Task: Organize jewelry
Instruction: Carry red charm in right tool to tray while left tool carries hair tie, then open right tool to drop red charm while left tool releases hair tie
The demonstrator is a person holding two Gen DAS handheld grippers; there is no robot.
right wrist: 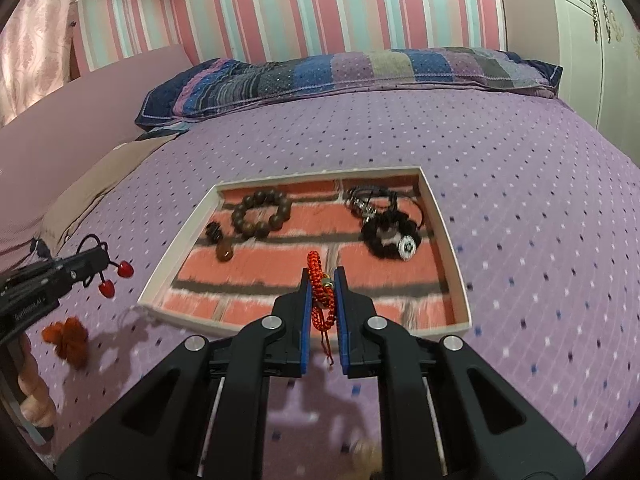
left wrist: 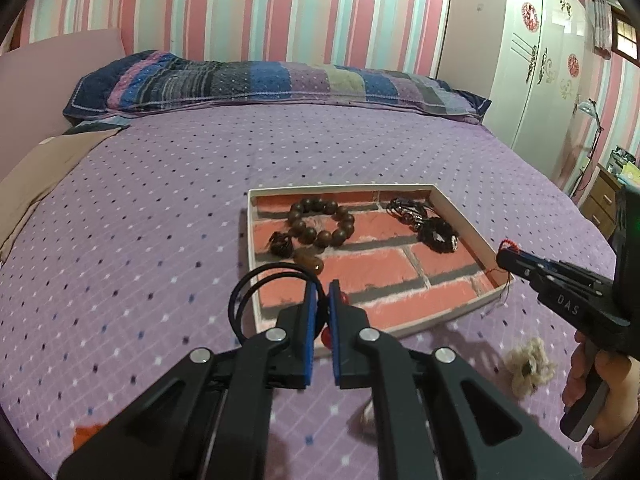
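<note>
We see our left hand-held gripper [left wrist: 323, 286] clenched on a black cord with red beads [right wrist: 116, 278], our right hand-held gripper [right wrist: 323, 276] grasping a red braided bracelet [right wrist: 320, 288].

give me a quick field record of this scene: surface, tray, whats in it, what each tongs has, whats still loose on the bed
surface: purple dotted bedspread
tray: shallow brick-print tray on the bed
in tray: brown bead bracelet, black bracelet with white charm, amber bead
left tongs: shut on black cord with red beads
right tongs: shut on red braided bracelet
loose on bed: orange fabric flower, cream fabric flower
</note>
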